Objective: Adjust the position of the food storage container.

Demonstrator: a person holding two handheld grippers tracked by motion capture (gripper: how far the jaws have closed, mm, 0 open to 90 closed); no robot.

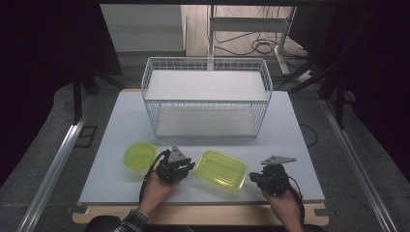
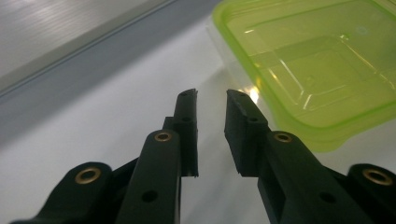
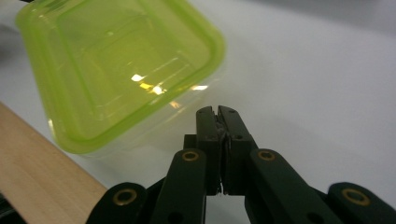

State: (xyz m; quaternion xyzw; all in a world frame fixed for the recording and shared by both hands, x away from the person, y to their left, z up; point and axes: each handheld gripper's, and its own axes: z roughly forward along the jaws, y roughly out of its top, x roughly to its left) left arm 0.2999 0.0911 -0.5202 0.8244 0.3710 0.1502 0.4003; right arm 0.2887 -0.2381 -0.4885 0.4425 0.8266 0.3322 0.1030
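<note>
The left tool (image 1: 175, 166) is held low over the white worktop (image 1: 290, 145), its jaws a little apart with nothing between them; in the left gripper view the gap between the black tips is plain, and bare worktop shows through it. Just ahead and to the right of those tips lies the rectangular green container (image 2: 317, 60), translucent lime plastic, close to the right jaw but not touching it. On the other side of the left tool, just beside it, sits a round green container (image 1: 139, 155) of the same plastic.

The right tool (image 1: 270, 179) is held near the worktop's near edge, jaws pressed together and gripping nothing. In the right gripper view the rectangular container lies ahead and to the left of its closed tips, near but apart, and the wooden edge strip (image 3: 37, 172) of the worktop runs at the lower left.

Seen from above, the rectangular container rests flat between the two tools. Beyond both tools, well apart, stands a white wire basket rack (image 1: 207, 96).

No brand, label or writing is legible on the containers, the rack or the tools.
</note>
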